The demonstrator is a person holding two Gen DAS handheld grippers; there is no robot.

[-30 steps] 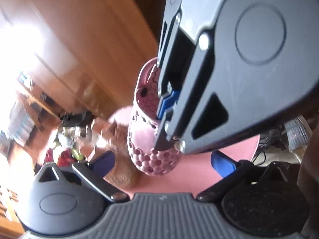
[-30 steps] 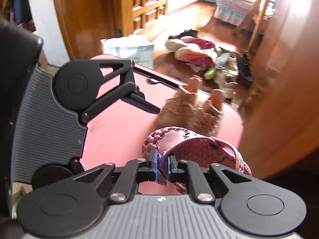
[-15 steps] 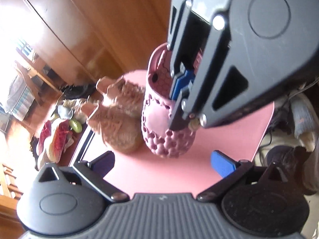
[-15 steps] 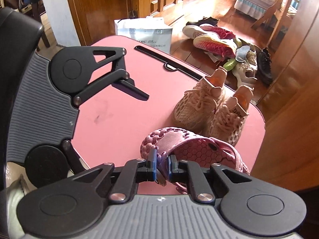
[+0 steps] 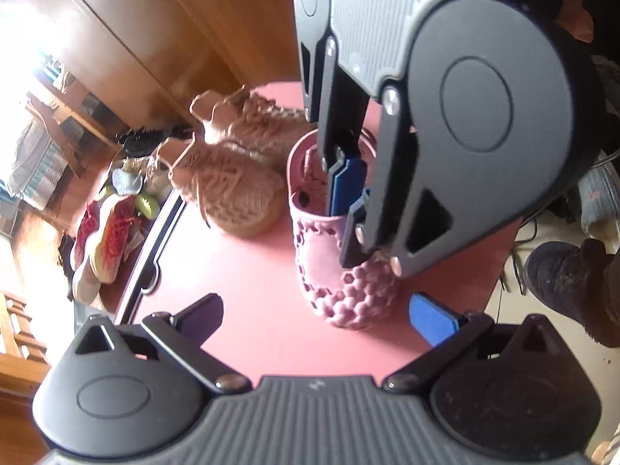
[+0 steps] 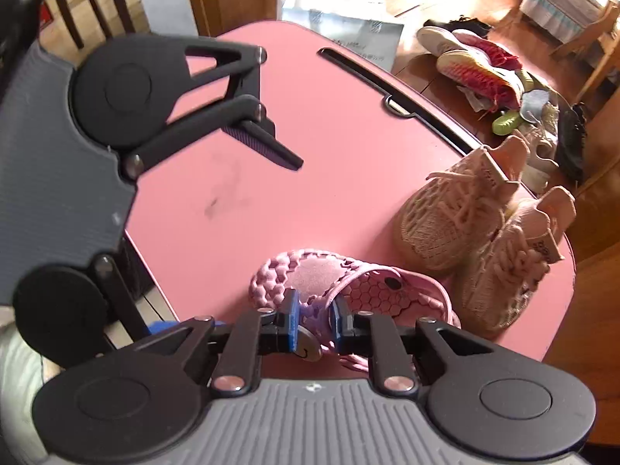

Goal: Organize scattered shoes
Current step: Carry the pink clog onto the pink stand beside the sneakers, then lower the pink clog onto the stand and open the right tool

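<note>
We see the pink desk [image 6: 329, 147] filling the middle of both views, its black slot running along the far edge in the right wrist view. On the wooden floor [image 6: 445, 4] beyond it, in the upper right of that view, lies a heap of scattered shoes [image 6: 480, 66], red, white and yellow-green among them.

On the desk, at the right of the right wrist view, stand two beige knit sneakers [image 6: 457, 217] side by side, heels towards the far edge. Just beside them, nearer the camera, lies the pink honeycomb clog [image 6: 372, 286]; in the left wrist view the clog [image 5: 345, 286] sits at centre with the sneakers [image 5: 232, 182] just to its upper left.

The right tongs [image 6: 313, 323] sit at the bottom centre of their own view, around the clog's near edge. Their jaws are opening: we see a narrow gap between the blue pads, the clog's rim lies between them, and the pads look parted from it. In the left wrist view the same right tongs [image 5: 348, 190] come down from the upper right into the clog's opening.

The left tongs [image 5: 317, 317] stand wide apart with nothing between them, hovering over the desk just in front of the clog's toe.
</note>
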